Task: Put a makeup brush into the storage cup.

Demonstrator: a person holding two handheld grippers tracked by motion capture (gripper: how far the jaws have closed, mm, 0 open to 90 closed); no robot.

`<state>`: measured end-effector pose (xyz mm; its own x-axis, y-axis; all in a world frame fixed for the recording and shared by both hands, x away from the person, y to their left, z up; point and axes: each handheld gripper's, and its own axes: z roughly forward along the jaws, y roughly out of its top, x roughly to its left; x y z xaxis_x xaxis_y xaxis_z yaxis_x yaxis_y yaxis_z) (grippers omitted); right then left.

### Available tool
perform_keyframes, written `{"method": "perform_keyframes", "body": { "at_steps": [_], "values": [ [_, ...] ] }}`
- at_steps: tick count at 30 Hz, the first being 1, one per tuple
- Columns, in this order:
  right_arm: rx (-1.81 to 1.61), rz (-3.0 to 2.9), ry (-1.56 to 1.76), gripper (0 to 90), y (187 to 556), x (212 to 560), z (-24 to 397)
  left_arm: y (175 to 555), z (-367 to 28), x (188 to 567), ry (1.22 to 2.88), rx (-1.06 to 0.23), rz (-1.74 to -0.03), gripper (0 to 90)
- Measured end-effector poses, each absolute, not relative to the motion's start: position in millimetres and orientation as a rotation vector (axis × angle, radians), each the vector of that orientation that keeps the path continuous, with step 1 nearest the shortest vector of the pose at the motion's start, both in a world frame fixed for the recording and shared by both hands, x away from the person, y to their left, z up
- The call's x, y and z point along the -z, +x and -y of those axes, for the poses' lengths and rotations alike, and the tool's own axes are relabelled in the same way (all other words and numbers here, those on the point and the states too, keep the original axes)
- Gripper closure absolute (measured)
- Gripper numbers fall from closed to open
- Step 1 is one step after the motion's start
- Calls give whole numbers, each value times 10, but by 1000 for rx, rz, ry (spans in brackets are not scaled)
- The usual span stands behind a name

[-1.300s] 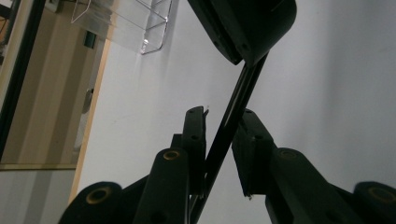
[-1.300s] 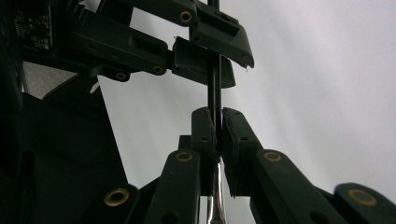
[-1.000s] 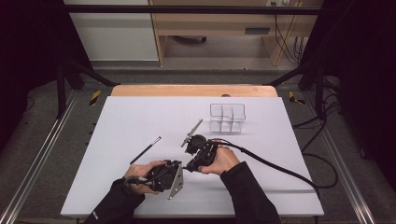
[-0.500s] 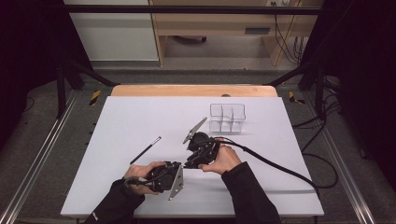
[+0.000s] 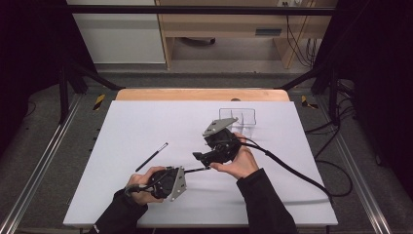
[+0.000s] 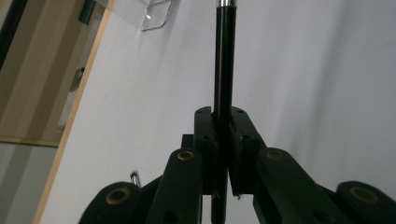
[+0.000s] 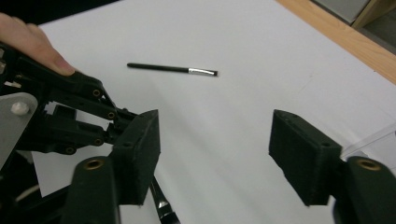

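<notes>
Pen [image 6: 224,56] clamped in left gripper [image 6: 223,140] jaws; right gripper [image 7: 215,154] jaws just opened wide, w/ nothing between.

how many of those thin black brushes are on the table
2. One brush lies loose on the white table, left of centre. The other brush is clamped in the left gripper, low over the table near the right gripper. The hands could hide more.

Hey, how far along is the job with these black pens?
Mid-handover, it seems. The left gripper is shut on one black pen; the right gripper has just been opening, nothing between its jaws. A second pen lies on the table, and the clear organiser looks empty.
</notes>
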<state>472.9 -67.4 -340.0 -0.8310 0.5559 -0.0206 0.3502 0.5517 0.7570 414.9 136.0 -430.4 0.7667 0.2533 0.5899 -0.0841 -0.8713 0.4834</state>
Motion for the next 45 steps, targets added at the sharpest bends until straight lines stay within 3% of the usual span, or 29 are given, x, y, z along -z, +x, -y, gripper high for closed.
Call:
{"method": "perform_keyframes", "body": {
  "at_steps": [5,11,24,45],
  "values": [
    [-1238,-2436,809,215,4713,3420,774,4177,-1373,4319,2474,-906,-187,829],
    [-1334,-2335,877,172,4660,3436,936,4224,-1392,4313,2455,-867,-298,828],
    [-1410,-2246,956,134,4528,3588,1146,4277,-1459,4281,2386,-820,-469,828],
    [-1517,-2112,1048,100,4479,3844,1106,4290,-1500,4302,2182,-595,-748,829]
  ]
}}
